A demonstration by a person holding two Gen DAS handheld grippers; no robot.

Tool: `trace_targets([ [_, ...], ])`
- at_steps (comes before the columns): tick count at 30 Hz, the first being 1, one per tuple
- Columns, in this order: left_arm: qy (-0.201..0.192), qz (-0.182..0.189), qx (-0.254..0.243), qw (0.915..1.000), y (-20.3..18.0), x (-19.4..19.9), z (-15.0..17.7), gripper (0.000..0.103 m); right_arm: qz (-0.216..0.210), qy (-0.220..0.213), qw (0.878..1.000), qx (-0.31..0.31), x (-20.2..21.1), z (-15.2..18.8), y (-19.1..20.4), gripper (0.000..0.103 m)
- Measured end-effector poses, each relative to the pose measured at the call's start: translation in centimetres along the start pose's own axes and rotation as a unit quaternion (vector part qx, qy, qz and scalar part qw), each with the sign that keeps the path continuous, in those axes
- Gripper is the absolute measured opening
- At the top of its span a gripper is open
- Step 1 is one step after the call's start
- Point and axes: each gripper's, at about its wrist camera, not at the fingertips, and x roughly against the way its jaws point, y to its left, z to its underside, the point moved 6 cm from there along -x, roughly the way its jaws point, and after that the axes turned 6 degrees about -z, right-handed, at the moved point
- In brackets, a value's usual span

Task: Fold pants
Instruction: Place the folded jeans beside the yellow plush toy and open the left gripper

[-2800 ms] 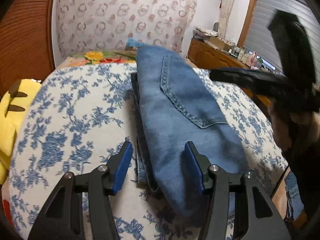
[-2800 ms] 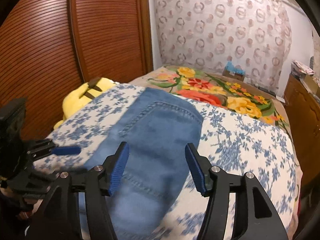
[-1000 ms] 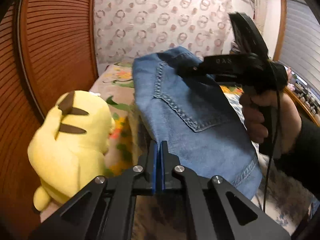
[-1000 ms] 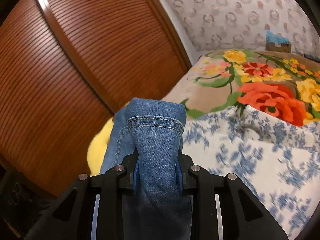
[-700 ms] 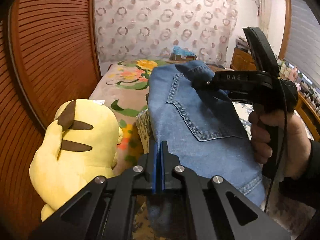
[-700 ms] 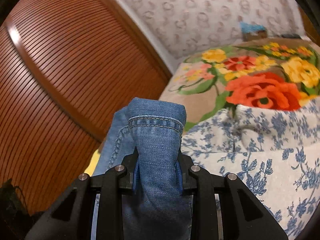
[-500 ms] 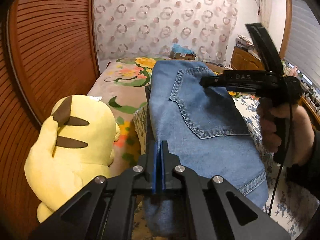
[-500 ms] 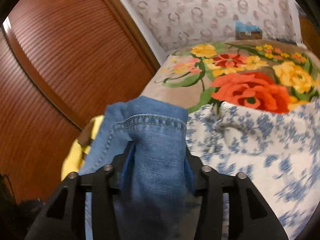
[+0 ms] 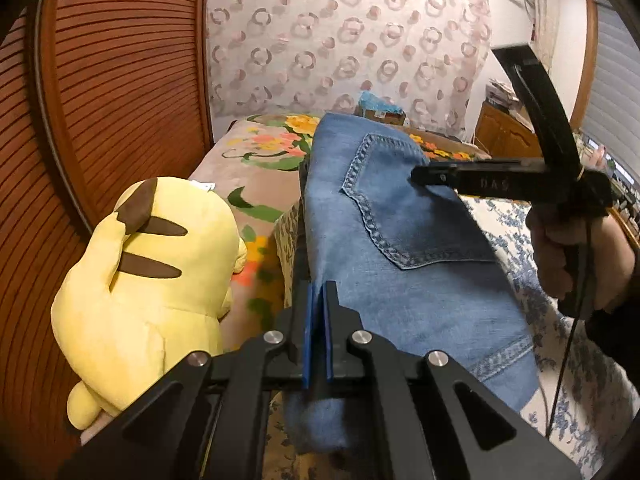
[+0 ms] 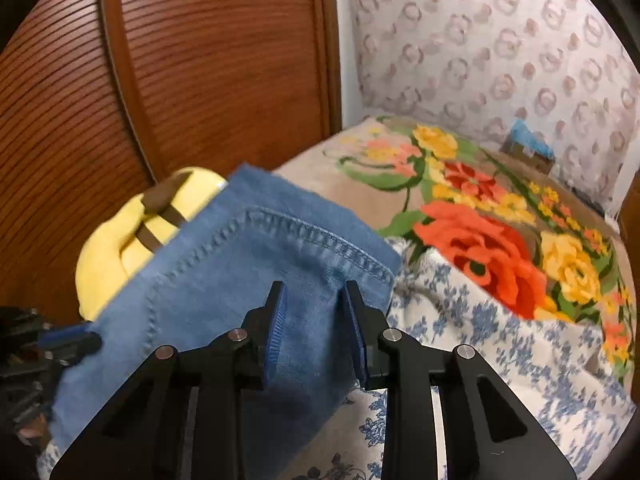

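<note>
The folded blue jeans (image 9: pixel 404 248) lie along the left edge of the bed, back pocket up. My left gripper (image 9: pixel 316 316) is shut on the near left edge of the jeans. My right gripper (image 10: pixel 316 316) has its jaws parted around the far end of the jeans (image 10: pixel 256 280); the denim sits loosely between the blue pads. In the left wrist view the right gripper (image 9: pixel 424 172) reaches over the pocket from the right, held by a hand.
A yellow plush toy (image 9: pixel 148 276) sits left of the jeans against the brown slatted wardrobe door (image 9: pixel 112 92). A blue floral quilt (image 10: pixel 480 344) and a flowered blanket (image 10: pixel 496 208) cover the bed. A wooden cabinet (image 9: pixel 508 136) stands at the far right.
The jeans were lifted by both grippers and carried left toward the plush toy, then lowered. My right gripper's jaws have just opened from their tight grip on the denim.
</note>
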Motion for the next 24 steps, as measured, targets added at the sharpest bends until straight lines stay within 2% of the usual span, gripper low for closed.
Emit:
trace_targets([
  [4,-0.011,-0.008,-0.004,0.9999,-0.4,1.6,-0.3,0.005,0.000,-0.006,1.000,-0.008,2.0,0.4,-0.2,0.027],
  [9,-0.034,-0.009,-0.019,0.9992,-2.1,4.6,-0.7,0.011,-0.001,-0.030,1.000,0.002,6.9,1.4,1.2,0.027],
  [14,-0.056,-0.002,-0.035,0.9978,-4.2,7.4,-0.8,0.031,0.004,-0.057,0.998,0.008,12.5,3.5,2.8,0.027],
  [19,-0.076,0.010,-0.050,0.9958,-6.9,10.1,-0.8,0.041,0.015,-0.077,0.997,-0.001,17.5,6.2,3.4,0.028],
  [22,-0.089,0.019,-0.056,0.9943,-8.5,11.8,-0.8,0.056,0.023,-0.093,0.995,-0.008,20.1,7.6,3.3,0.028],
  [24,-0.092,0.024,-0.062,0.9935,-9.5,12.6,-0.7,0.056,0.030,-0.102,0.994,-0.012,21.7,8.4,3.2,0.028],
])
